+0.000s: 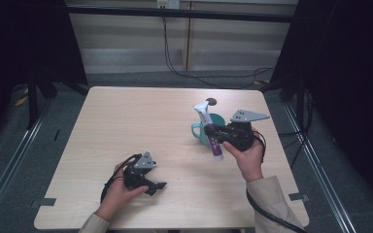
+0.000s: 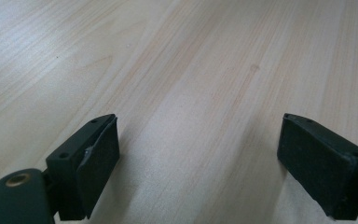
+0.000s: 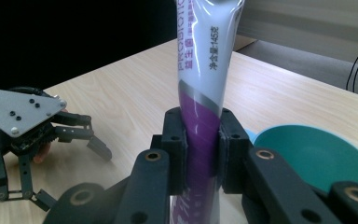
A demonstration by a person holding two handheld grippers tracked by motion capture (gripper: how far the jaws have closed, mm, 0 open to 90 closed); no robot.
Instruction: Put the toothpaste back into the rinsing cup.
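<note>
Pale wood-grain surface (image 1: 141,121) fills a small square tabletop, with grey carpet and dark curtains around it. Right gripper (image 3: 201,149) is clamped on a toothpaste tube (image 3: 204,93), white at the top and purple where the black jaws squeeze it on both sides. Seen from above, the tube (image 1: 210,131) tilts, its flat crimped end up and away from the gripper (image 1: 218,136), its cap end lower. Just behind and beside this gripper sits a teal mug (image 1: 209,133). Left gripper (image 1: 155,187) rests low on the surface, well apart from the tube, its jaws spread wide with only bare wood between them.
</note>
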